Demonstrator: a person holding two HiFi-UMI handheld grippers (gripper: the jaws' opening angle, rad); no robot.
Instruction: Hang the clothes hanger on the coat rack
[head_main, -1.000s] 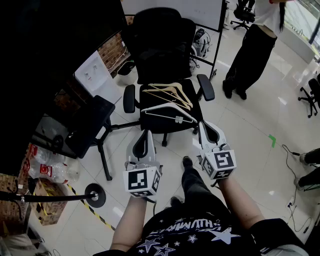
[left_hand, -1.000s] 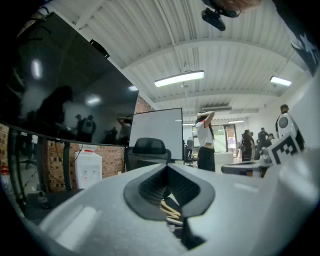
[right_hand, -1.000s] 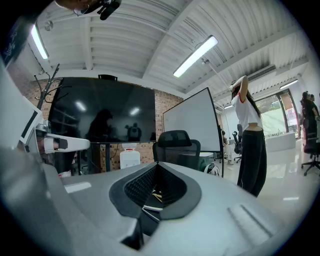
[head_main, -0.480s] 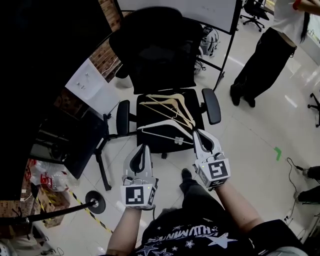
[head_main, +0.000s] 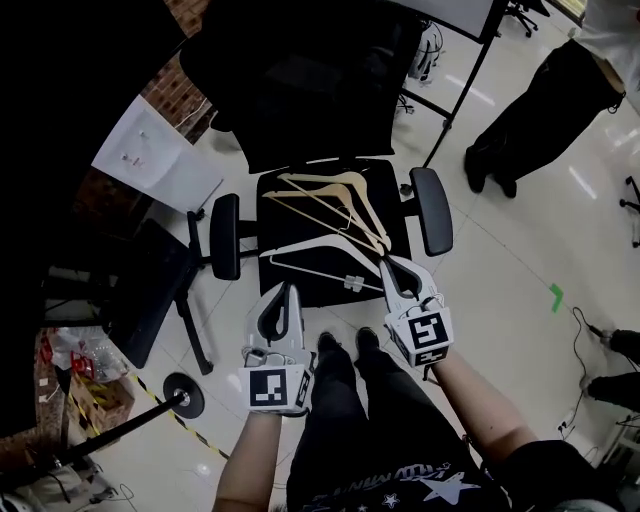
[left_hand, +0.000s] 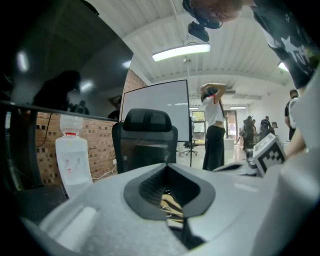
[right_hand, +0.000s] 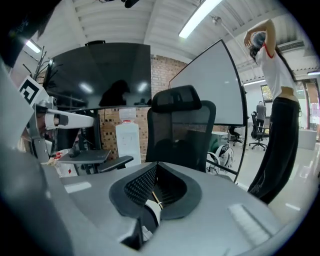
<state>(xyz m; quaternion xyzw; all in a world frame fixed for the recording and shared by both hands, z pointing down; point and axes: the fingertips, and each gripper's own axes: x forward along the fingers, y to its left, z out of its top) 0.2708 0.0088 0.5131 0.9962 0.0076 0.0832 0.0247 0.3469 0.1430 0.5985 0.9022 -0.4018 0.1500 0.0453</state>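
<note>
Several hangers lie on the seat of a black office chair (head_main: 430, 205): a white hanger (head_main: 318, 262) nearest me and pale wooden hangers (head_main: 335, 198) behind it. My left gripper (head_main: 284, 291) is shut and empty, just short of the seat's front edge. My right gripper (head_main: 392, 263) is shut and empty too, its tips at the white hanger's right end; contact is unclear. Through the left gripper's (left_hand: 167, 165) jaw loop I see the wooden hangers (left_hand: 170, 202). Inside the right gripper's (right_hand: 157, 164) loop the white hanger (right_hand: 151, 210) shows. A black pole on a round base (head_main: 184, 394) stands at lower left.
A person in black trousers (head_main: 545, 95) stands at upper right near a whiteboard stand (head_main: 462, 92). A white water dispenser (head_main: 150, 155) and a dark low chair (head_main: 140, 290) are at left. Bottles (head_main: 75, 350) and striped floor tape (head_main: 165, 415) lie lower left.
Both grippers have moved forward and down toward the chair seat, staying shut. The chair and hangers now sit closer and more directly below me.
</note>
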